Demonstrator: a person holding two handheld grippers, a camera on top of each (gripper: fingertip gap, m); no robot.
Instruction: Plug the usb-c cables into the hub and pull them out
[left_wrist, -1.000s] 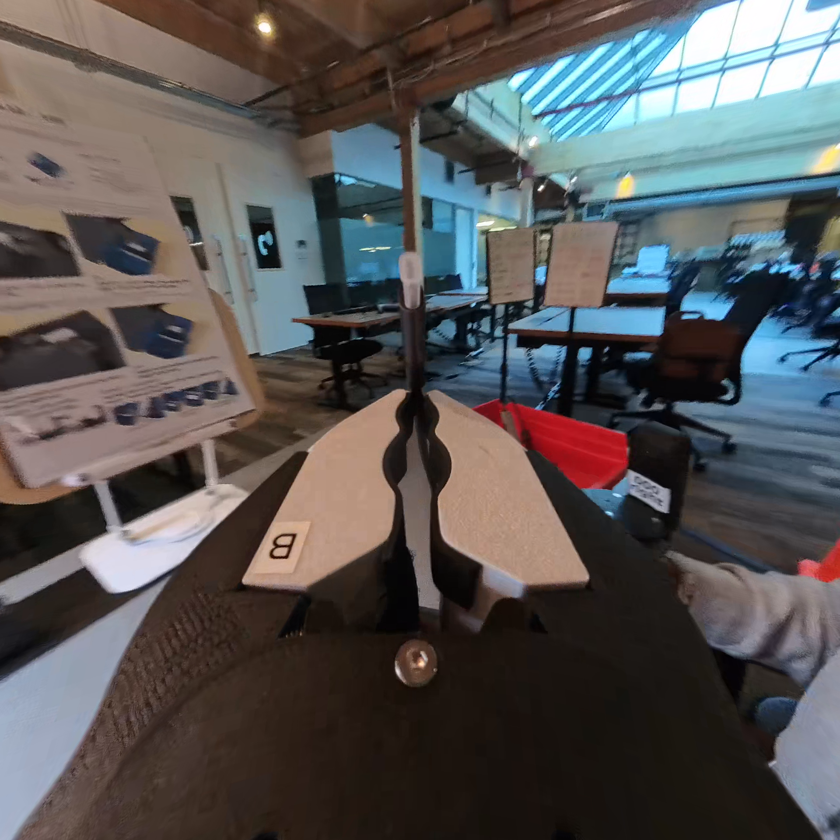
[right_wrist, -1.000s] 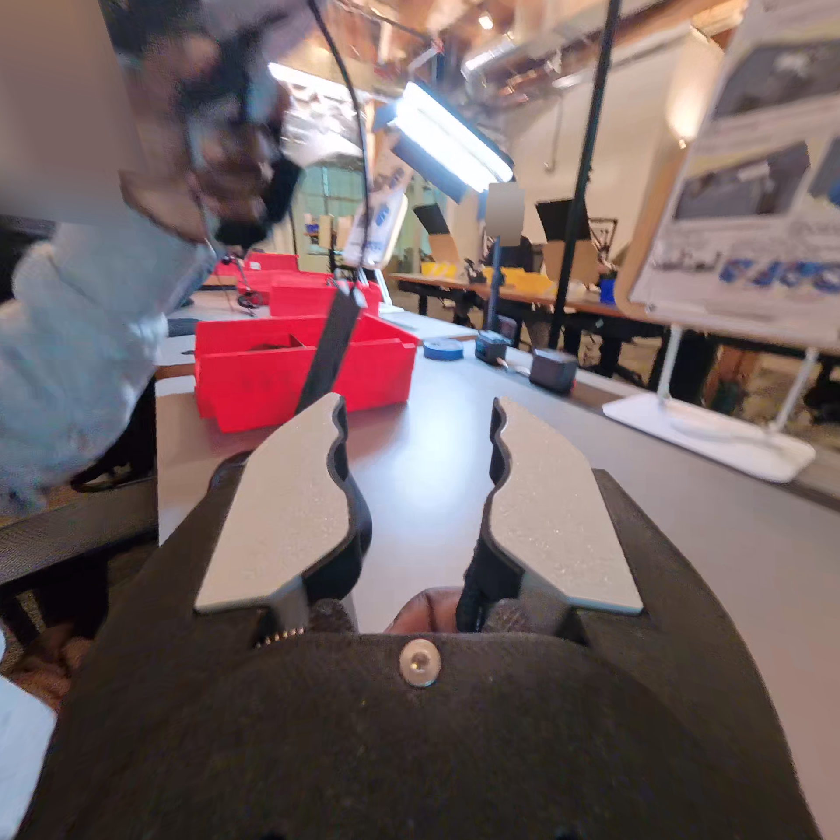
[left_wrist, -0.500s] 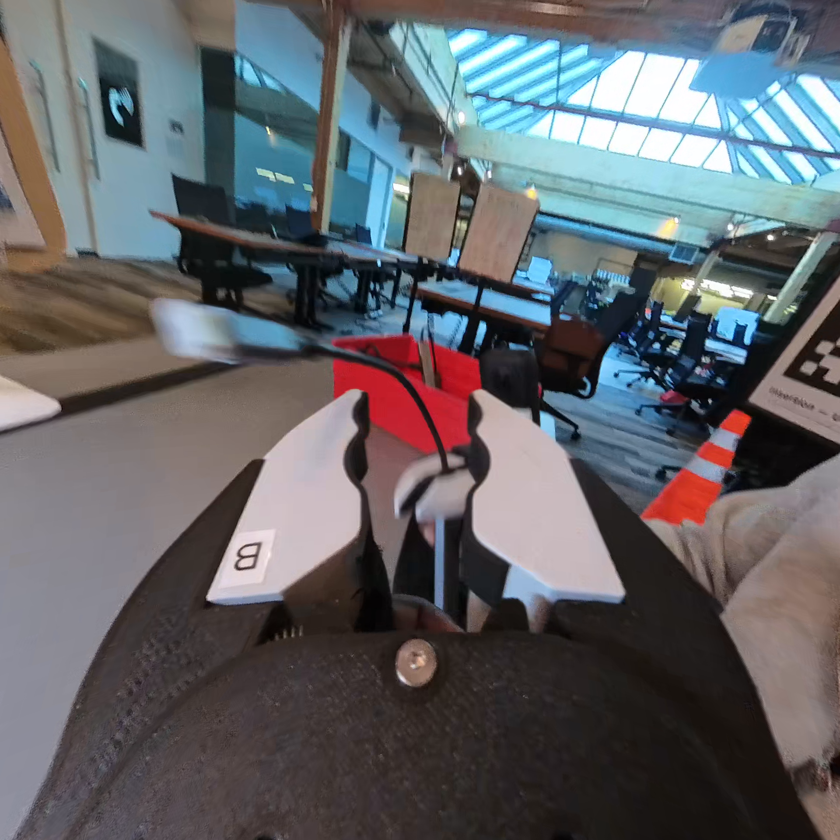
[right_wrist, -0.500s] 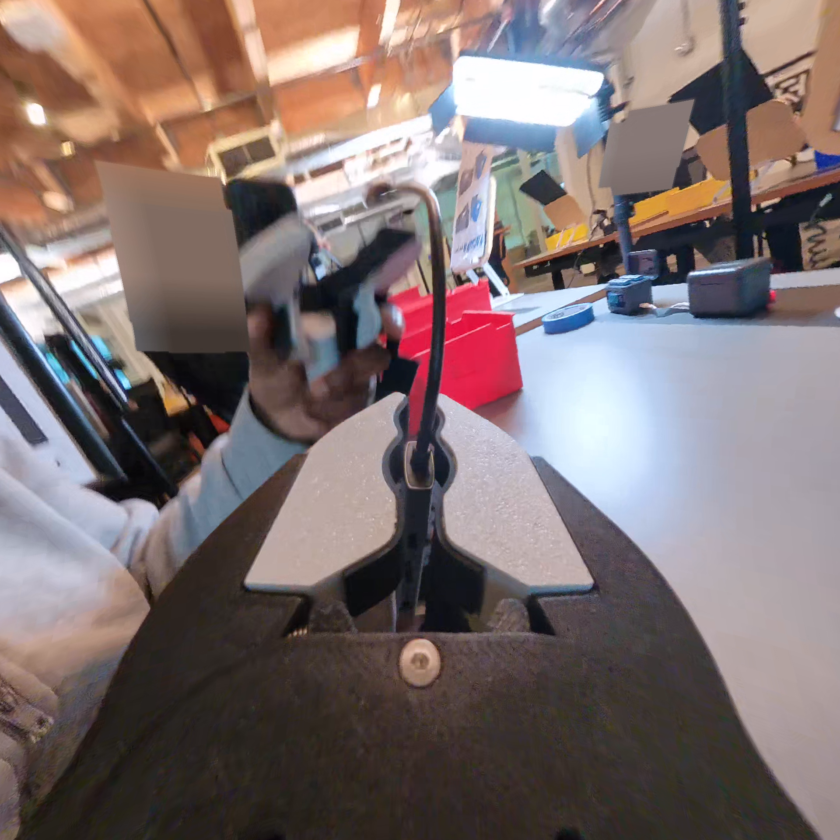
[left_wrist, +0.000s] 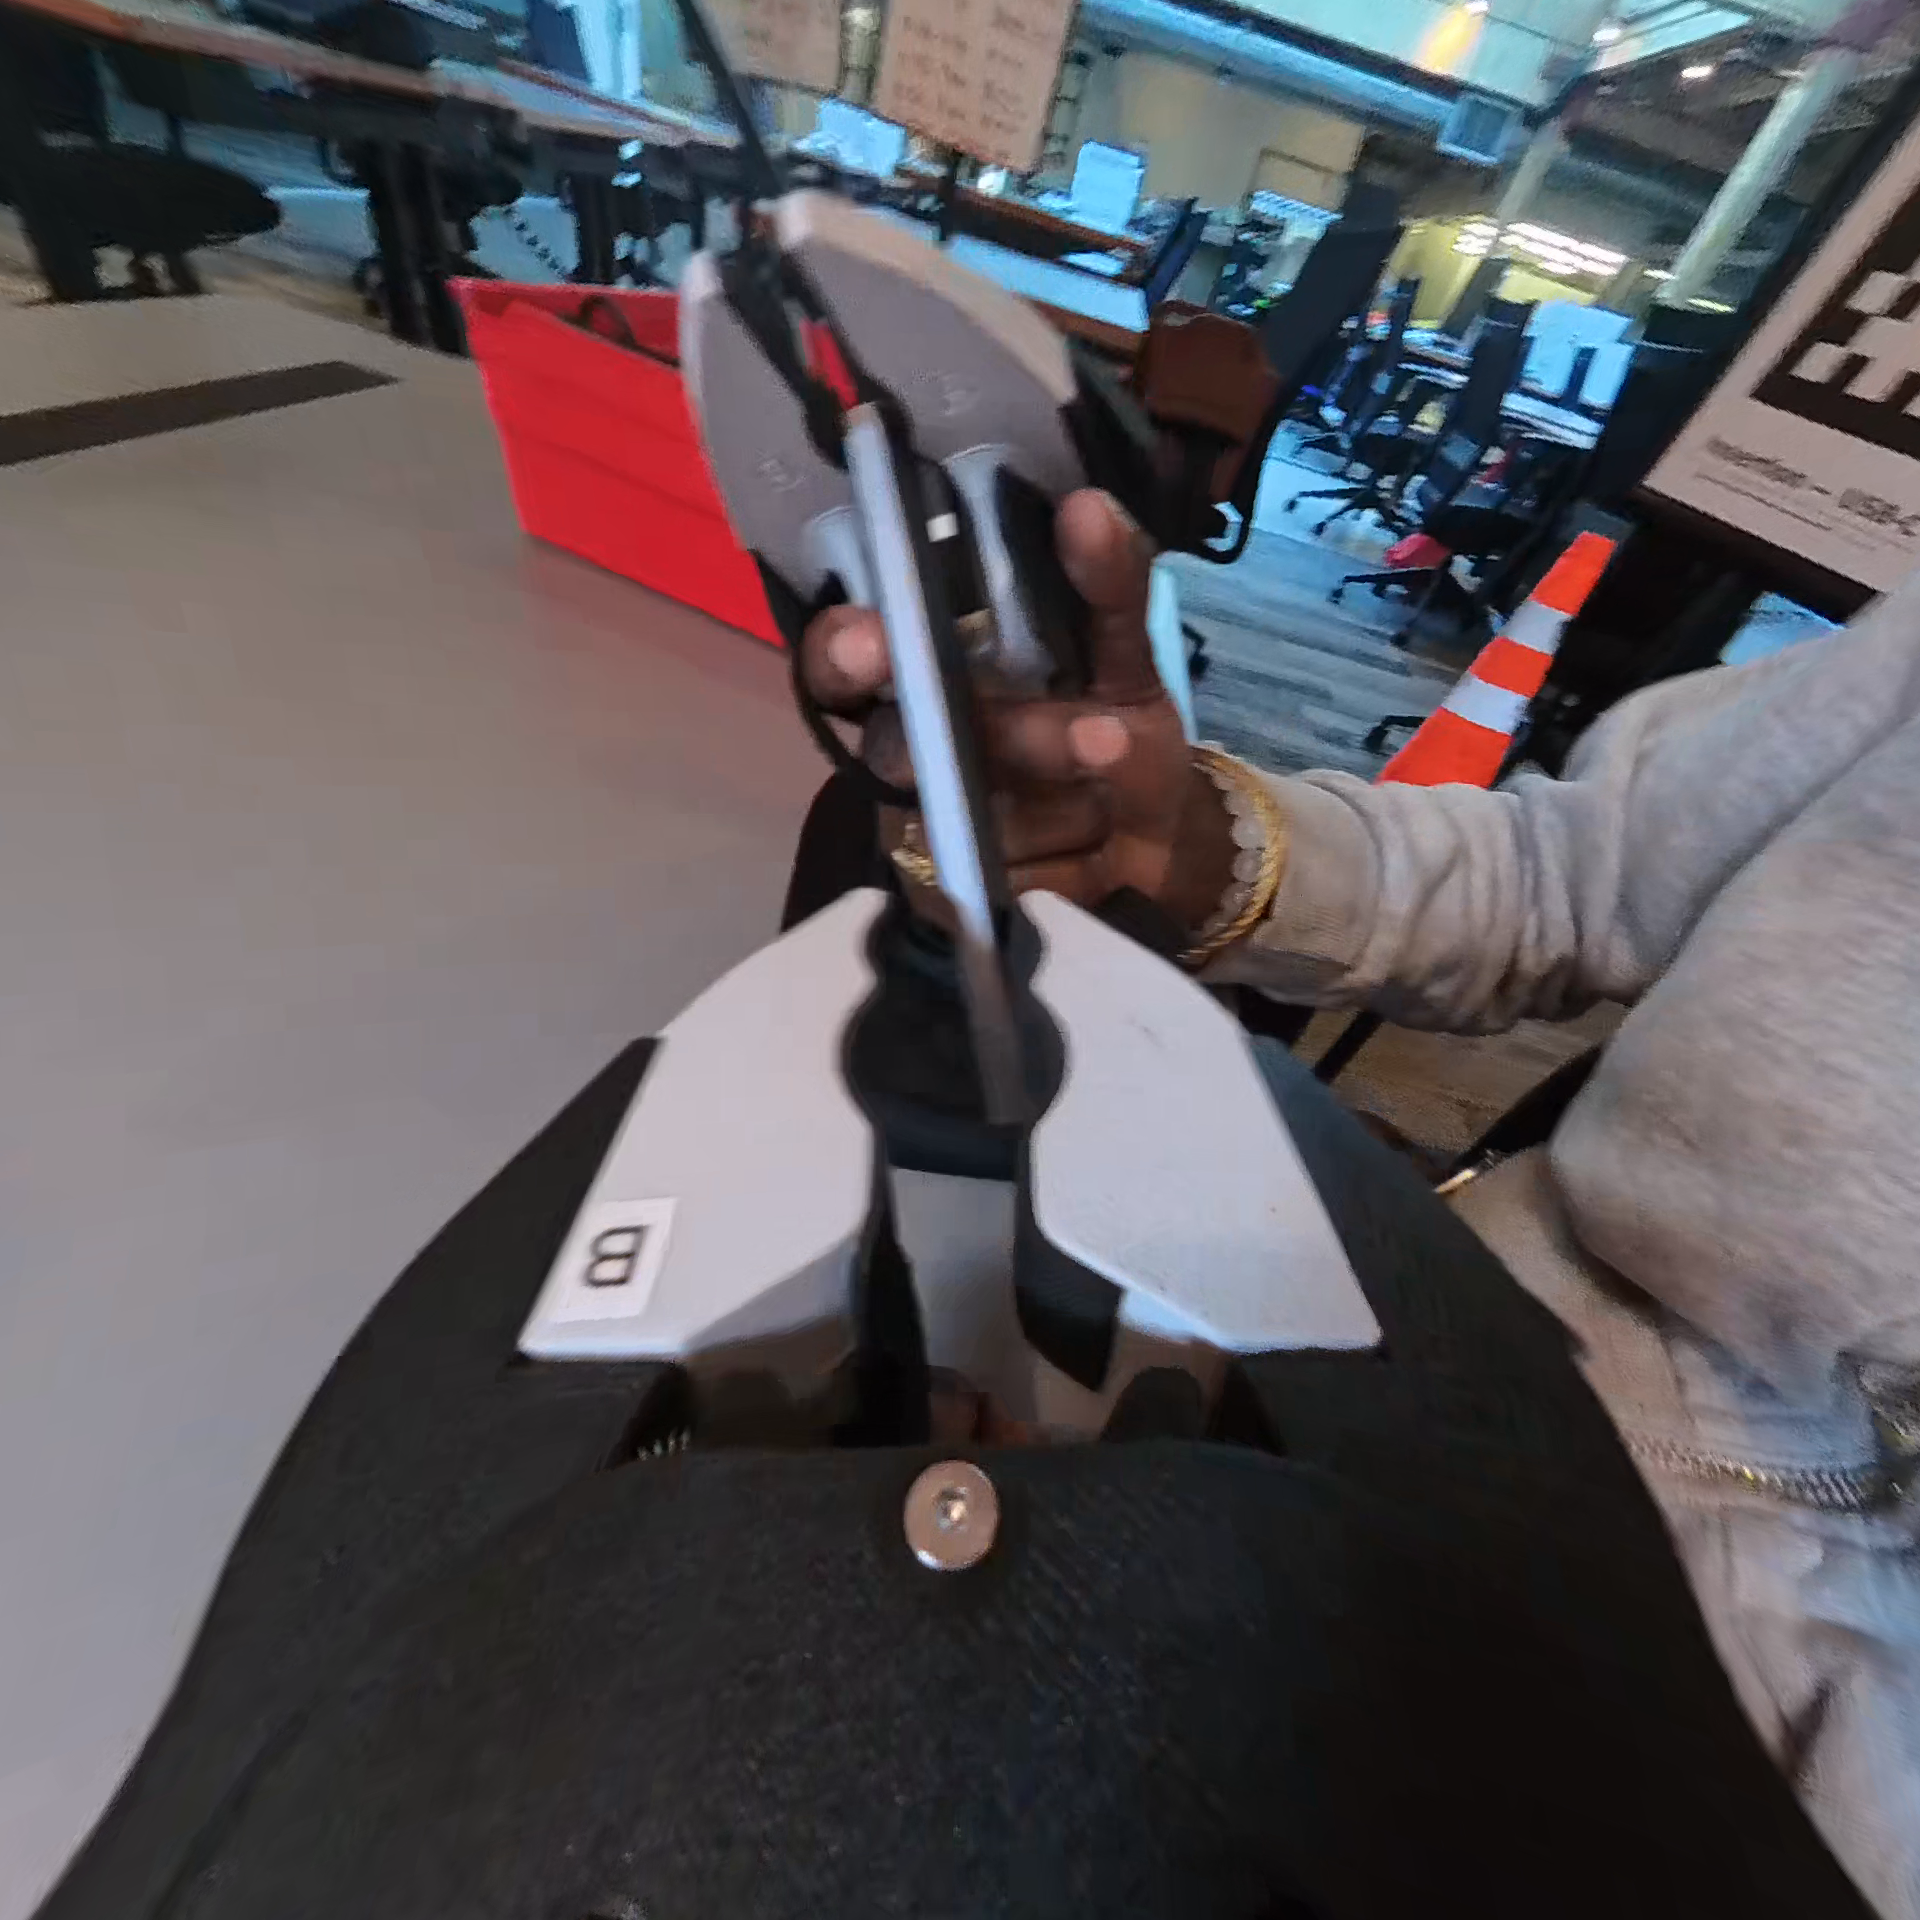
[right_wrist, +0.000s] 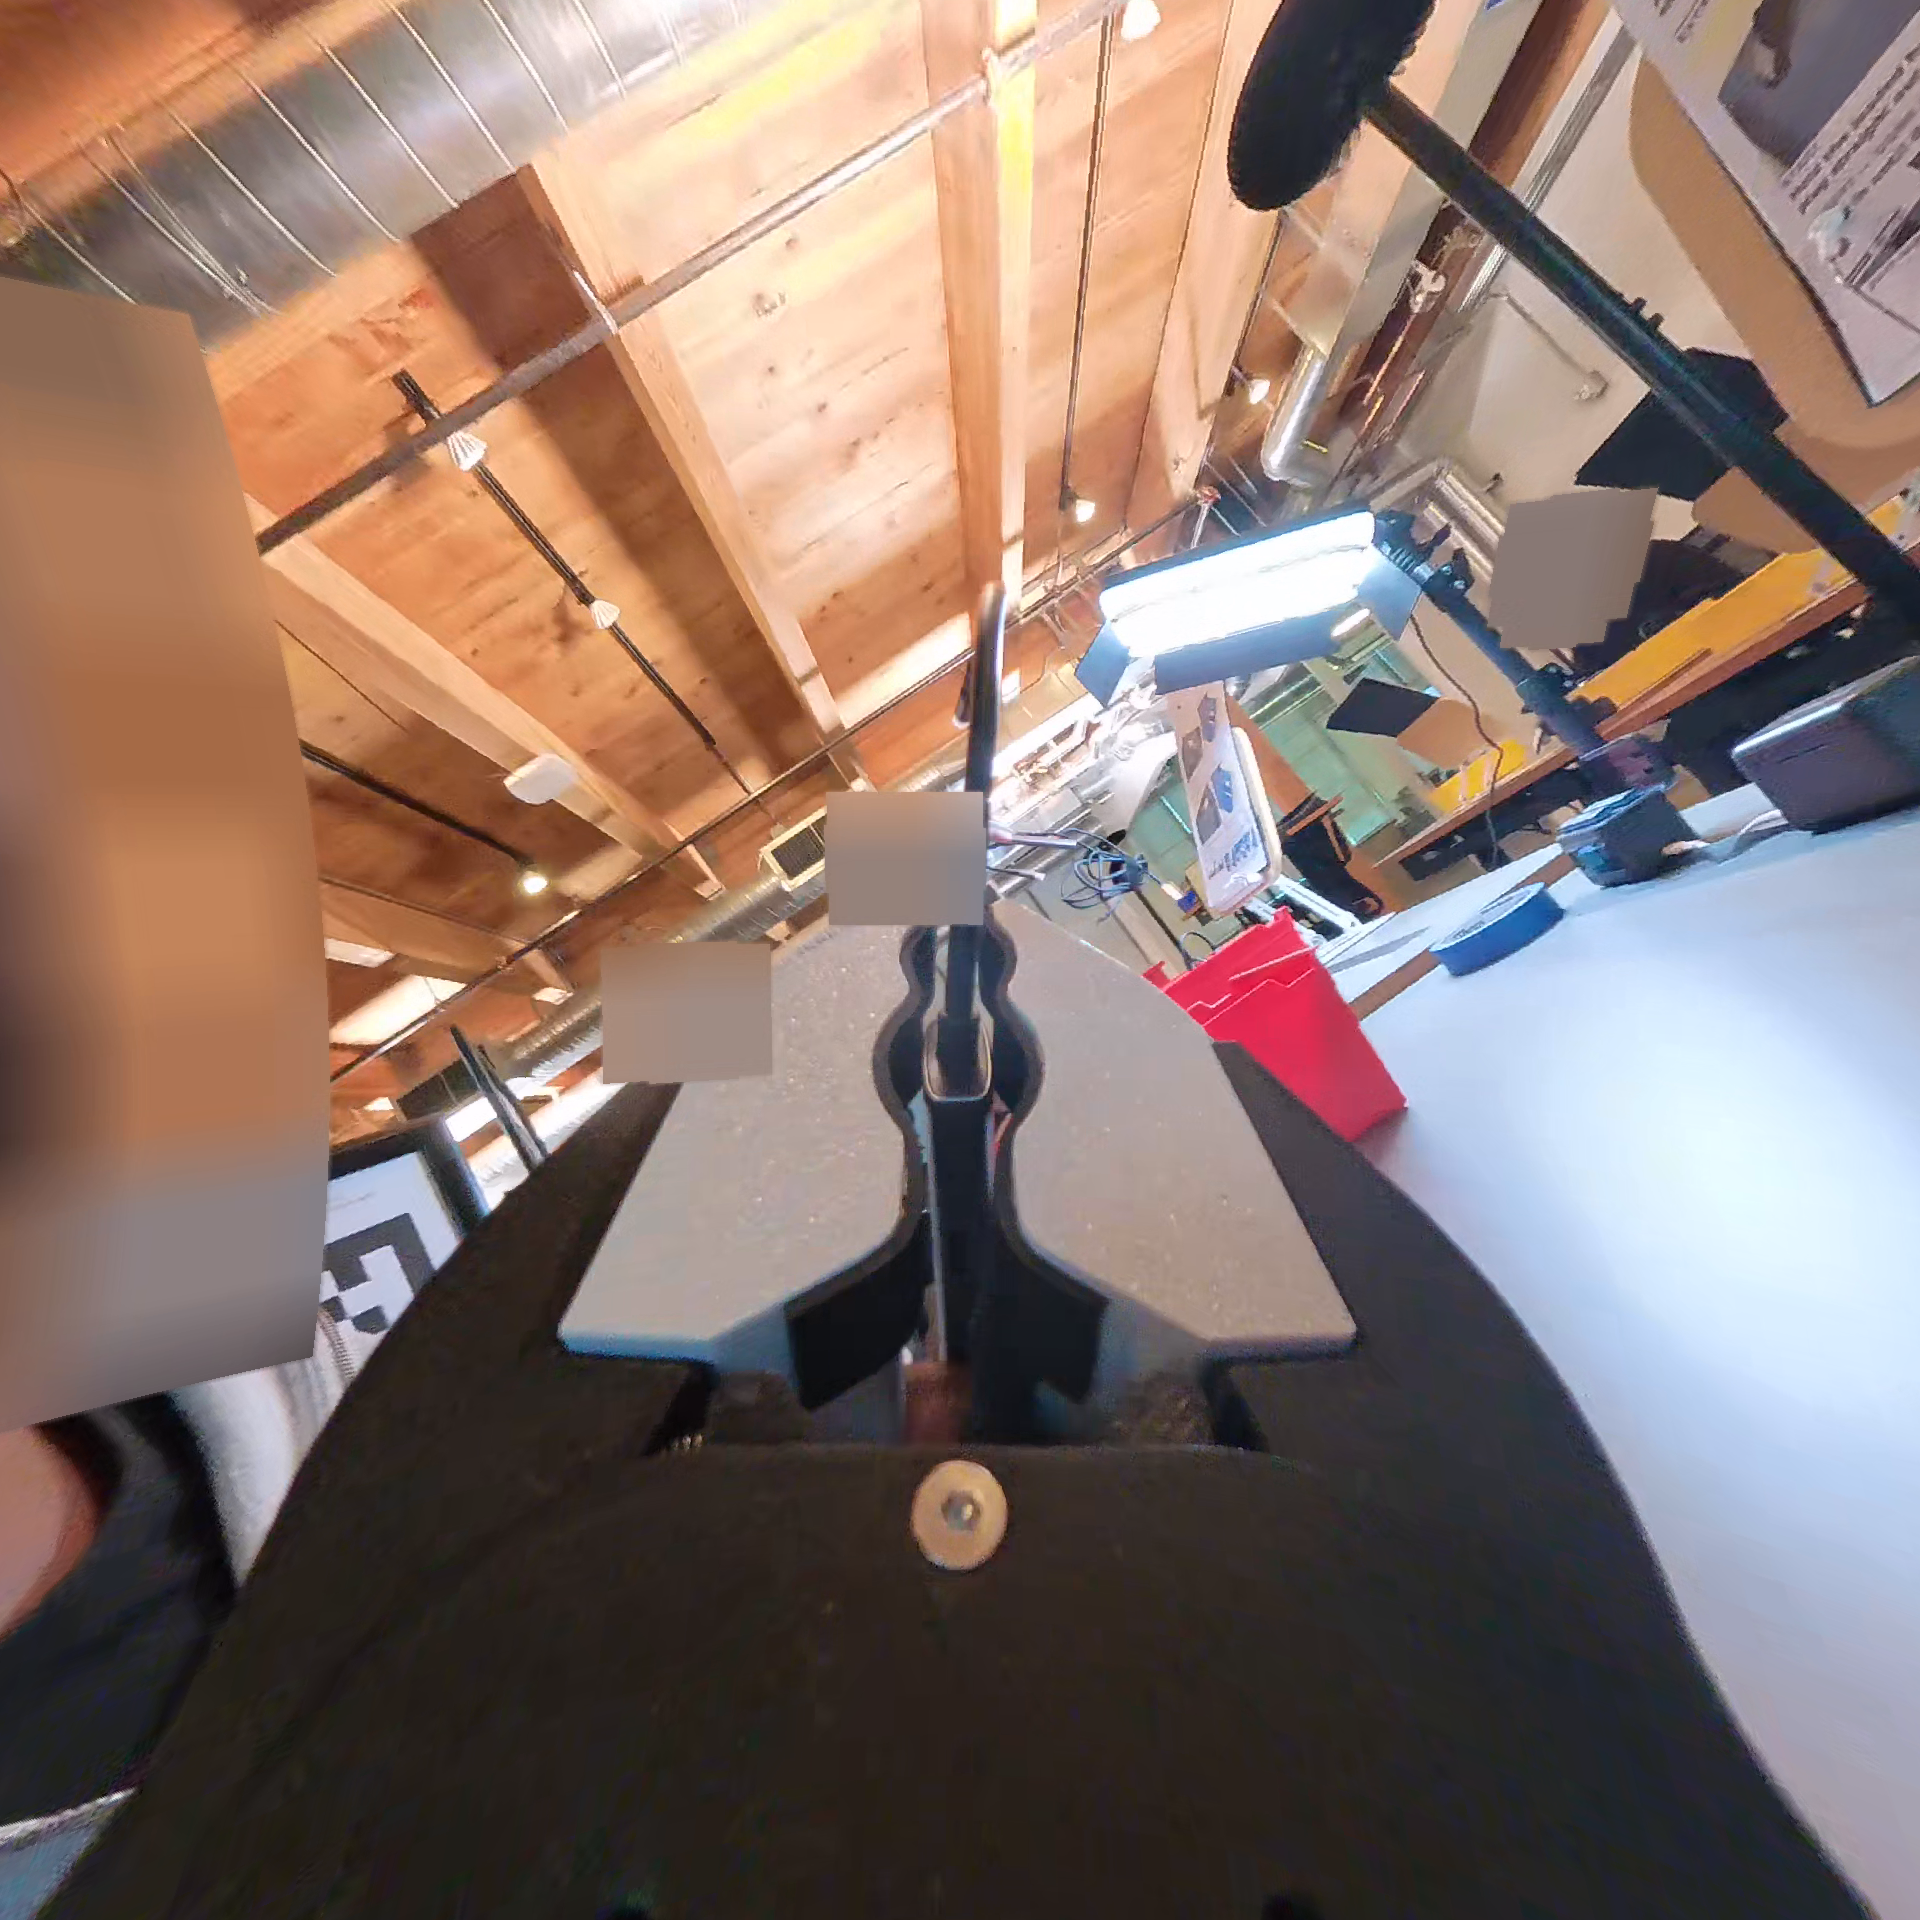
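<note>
A flat grey usb-c hub (left_wrist: 930, 727) hangs edge-on in the air between my two grippers. My right gripper (right_wrist: 956, 935) is shut on the hub's cable end (right_wrist: 961, 1143). The hub's black cable (right_wrist: 982, 727) rises out of its fingertips. The left wrist view shows that gripper (left_wrist: 753, 244) farther off in a person's hand (left_wrist: 1070, 748), with its fingers closed on the hub's upper part. My left gripper (left_wrist: 954, 925) has the hub's lower end between its fingers. The hub lies by the right finger, and a dark gap shows beside the left finger (left_wrist: 821, 956).
The grey table (left_wrist: 312, 831) lies below, with a red bin (left_wrist: 603, 447) at its far edge, which also shows in the right wrist view (right_wrist: 1288, 1029). A blue tape roll (right_wrist: 1496, 925) and dark boxes (right_wrist: 1829, 758) sit far right. An orange cone (left_wrist: 1496, 675) stands on the floor. The tips of one gripper are about 9 centimetres away from the tips of the other.
My left gripper let go of the thin cable piece it held and opened. It now narrows around the hub's lower end. My right gripper shut on the hub's cable end and tilted up.
</note>
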